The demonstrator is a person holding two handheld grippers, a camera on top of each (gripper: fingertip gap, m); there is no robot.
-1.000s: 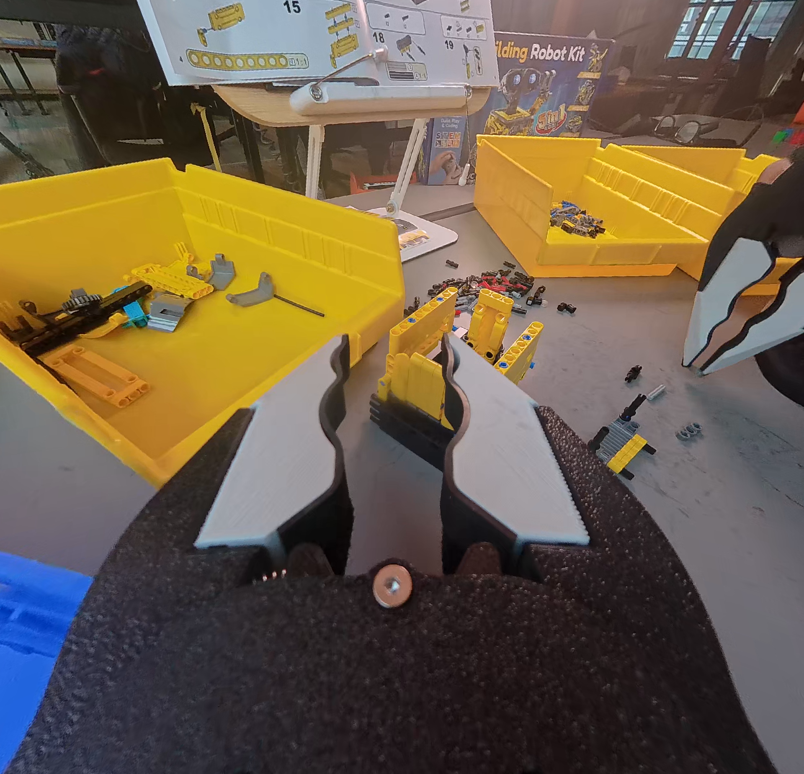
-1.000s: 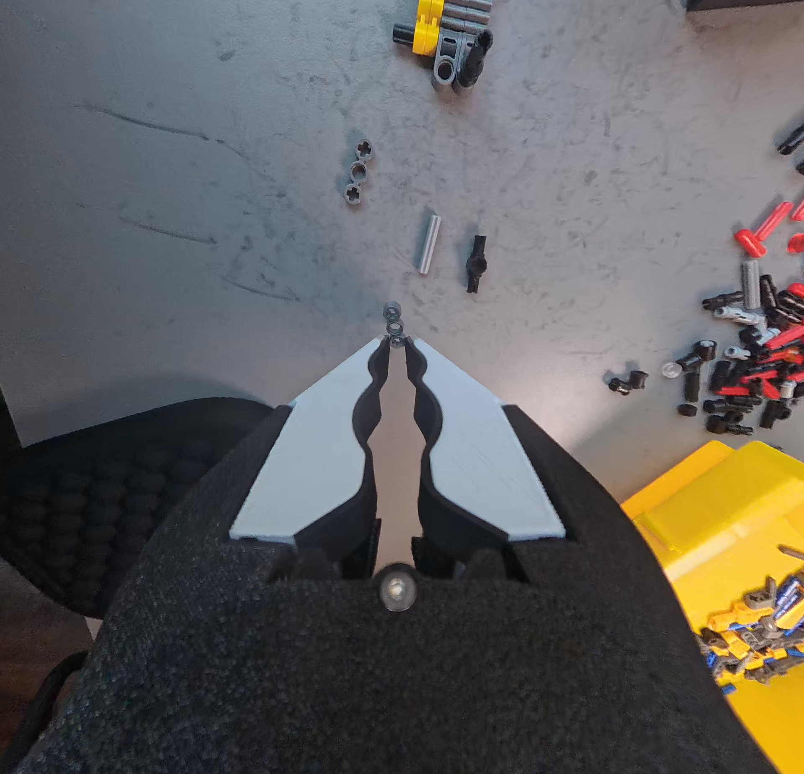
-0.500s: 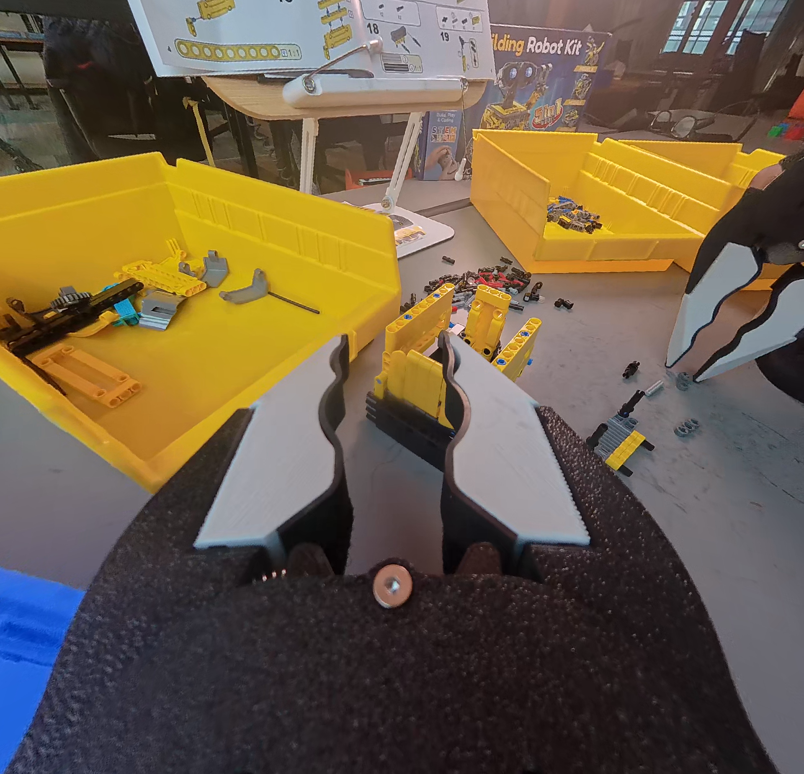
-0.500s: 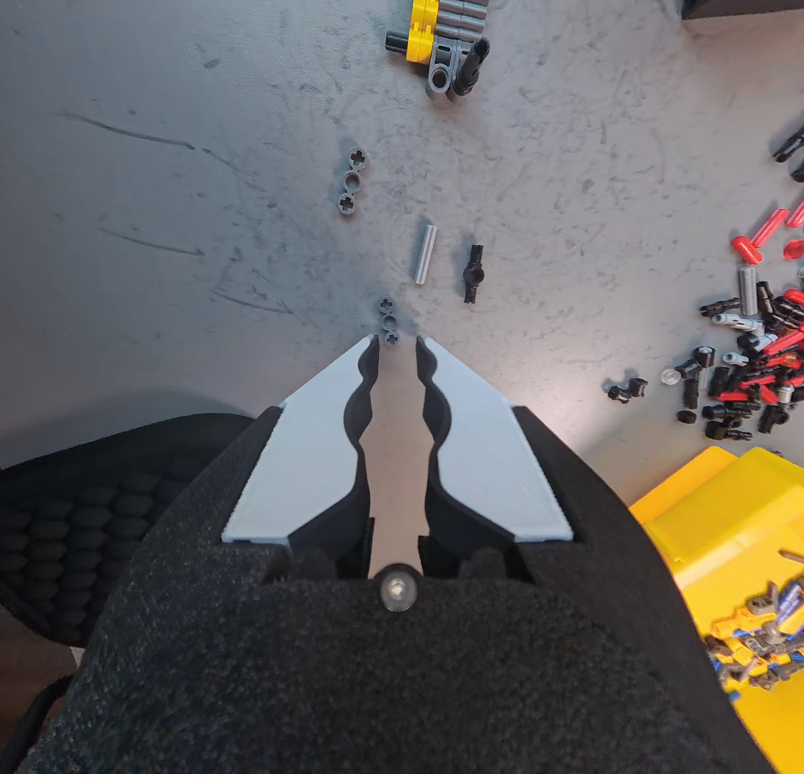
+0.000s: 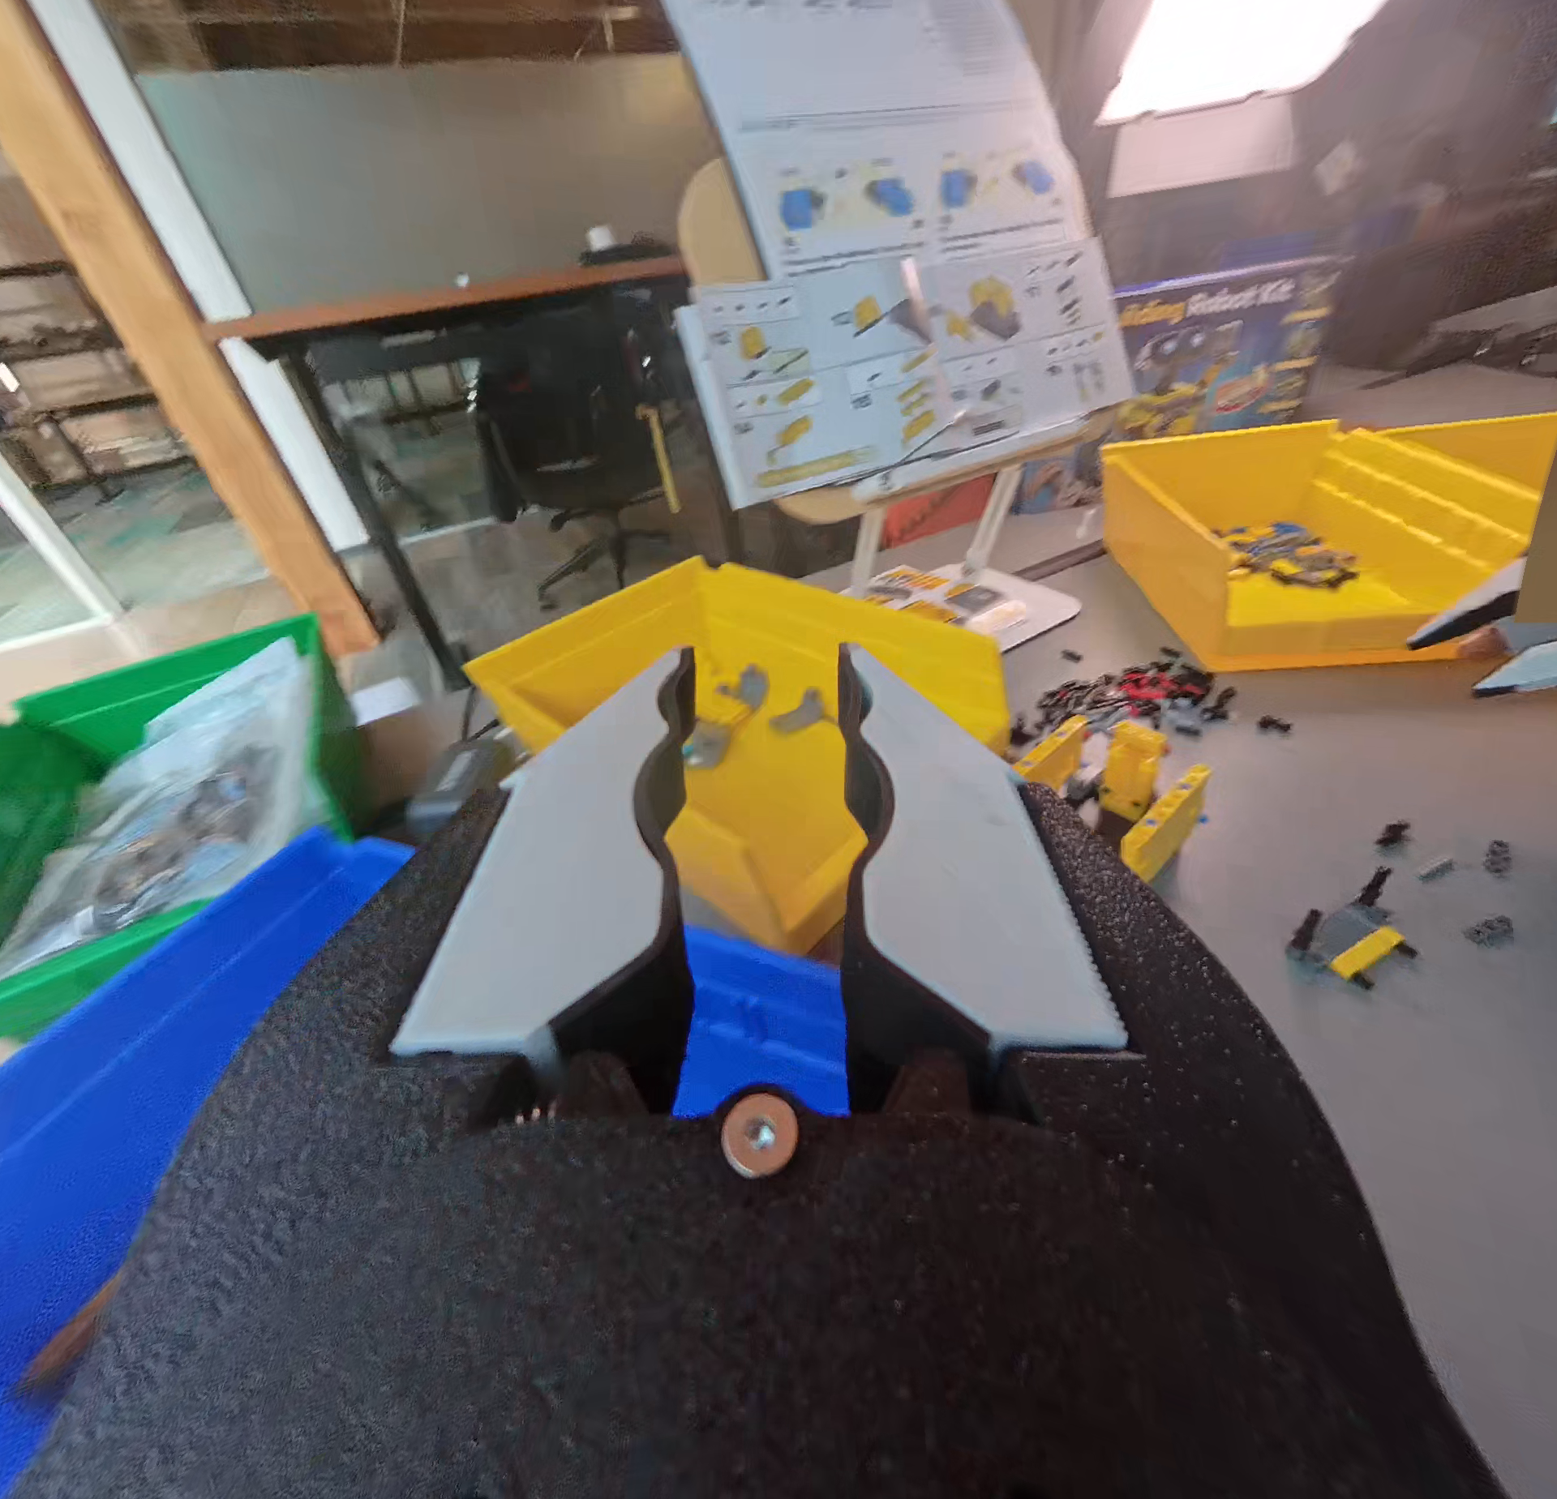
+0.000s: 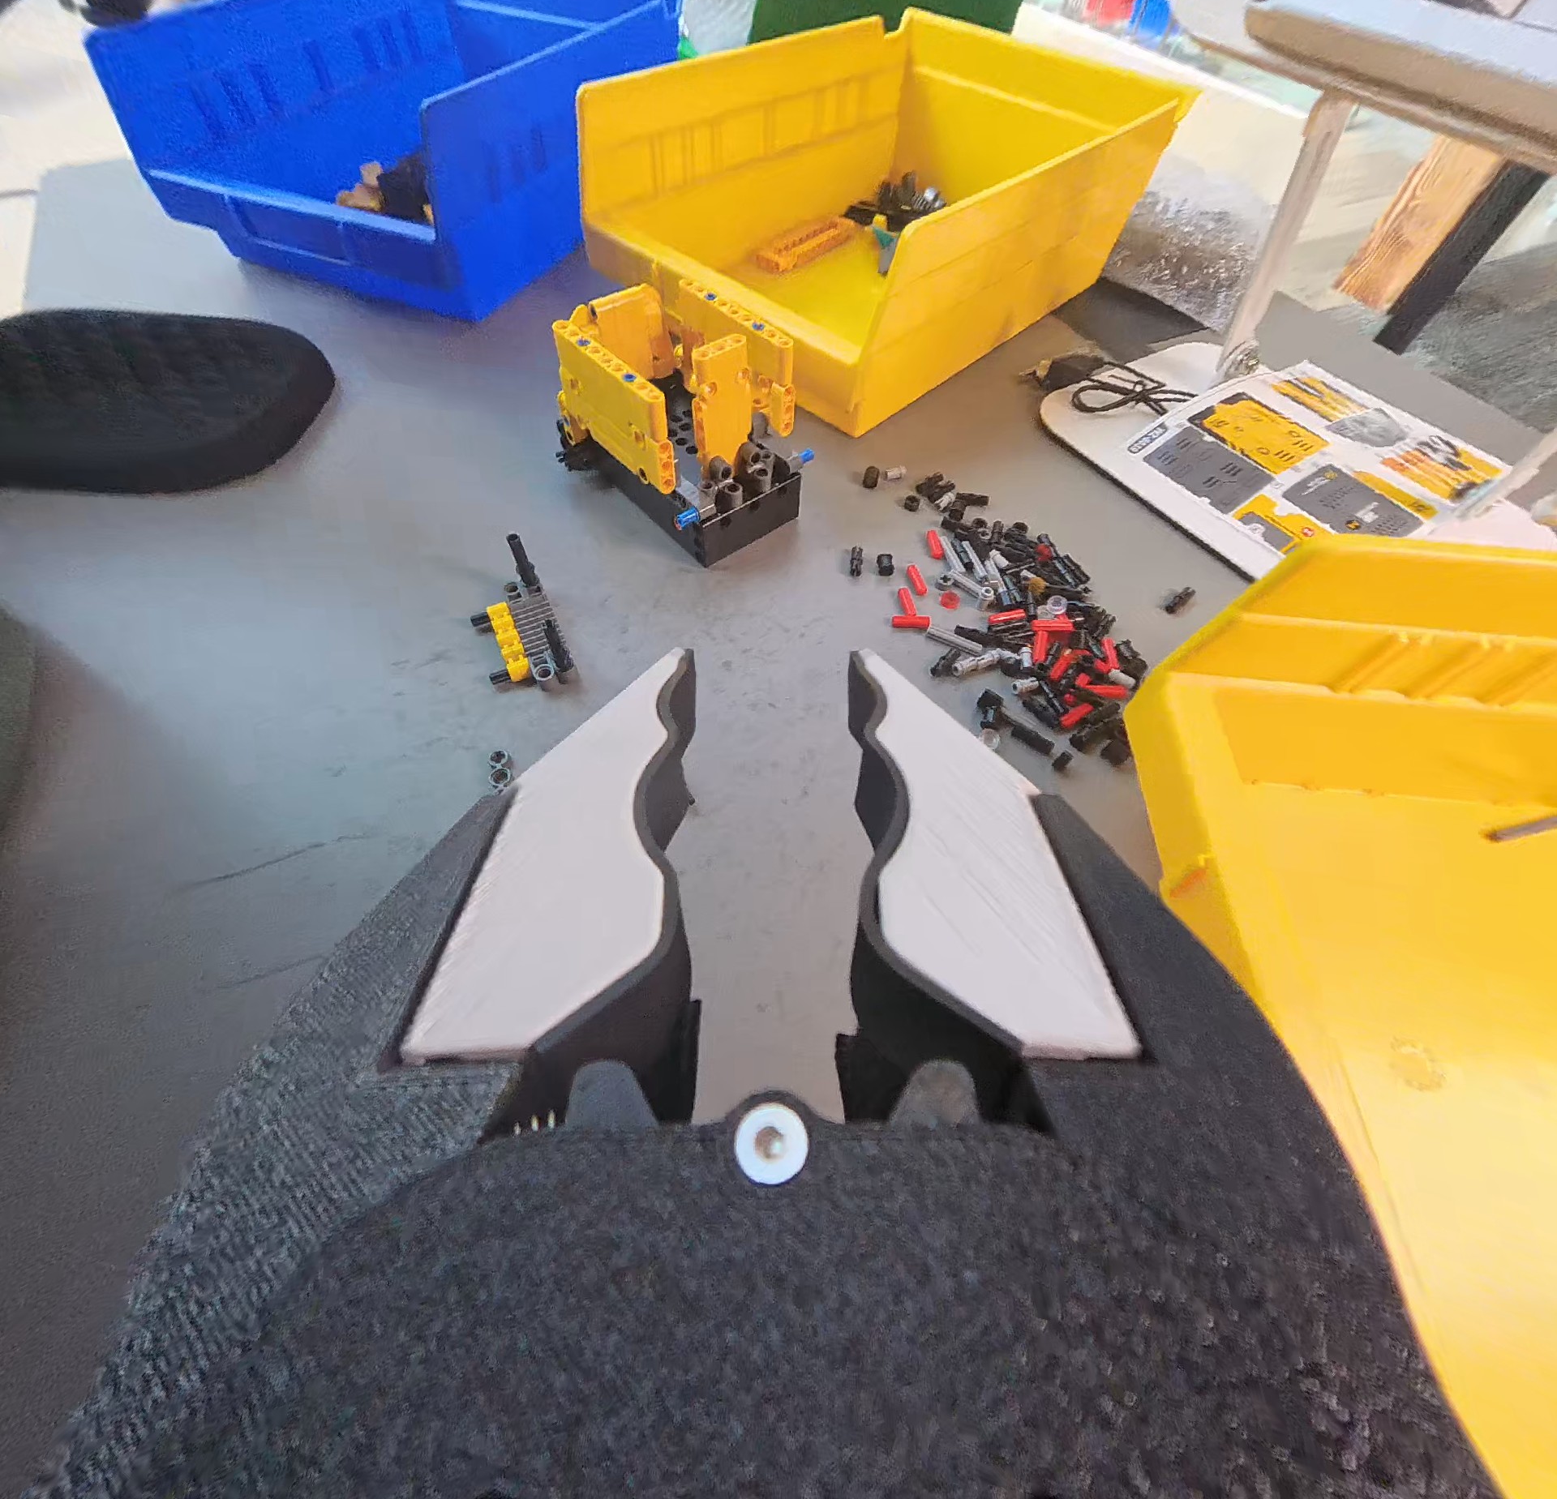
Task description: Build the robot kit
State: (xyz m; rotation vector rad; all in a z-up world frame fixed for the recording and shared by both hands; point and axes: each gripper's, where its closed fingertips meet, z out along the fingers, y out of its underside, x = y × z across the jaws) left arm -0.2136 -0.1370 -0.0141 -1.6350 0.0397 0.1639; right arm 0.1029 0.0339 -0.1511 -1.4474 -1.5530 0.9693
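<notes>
My left gripper [image 5: 765, 658] is open and empty, held high over a blue bin [image 5: 253, 995] and facing a yellow bin [image 5: 758, 852]. A yellow and black brick assembly [image 5: 1120, 776] stands on the grey table to its right, apart from it. My right gripper [image 6: 771, 658] is open and empty above the table. In the right wrist view the assembly [image 6: 674, 414] stands ahead of it. A small grey and yellow sub-assembly [image 6: 527, 625] lies ahead to the left, and a small grey connector [image 6: 500, 768] lies beside the left finger. The right gripper also shows at the right edge of the left wrist view [image 5: 1508, 650].
A pile of black, red and grey pins [image 6: 1028, 633] lies ahead to the right. Yellow bins [image 6: 1348, 785] stand close on the right, with a yellow bin [image 6: 885, 195] and a blue bin [image 6: 337, 111] behind. An instruction sheet on a stand [image 5: 910, 364], a green bin [image 5: 126, 743] and a black padded object [image 6: 152, 397] are nearby. To reach the small grey connector [image 6: 500, 768] in a straight line is about 12 cm for my right fingers, about 35 cm for my left. My left wrist view [image 5: 1476, 934] looks at it from another angle.
Both grippers have pulled back and up and opened wide. The left has left the brick assembly on the table. The right has let go of the small grey connector.
</notes>
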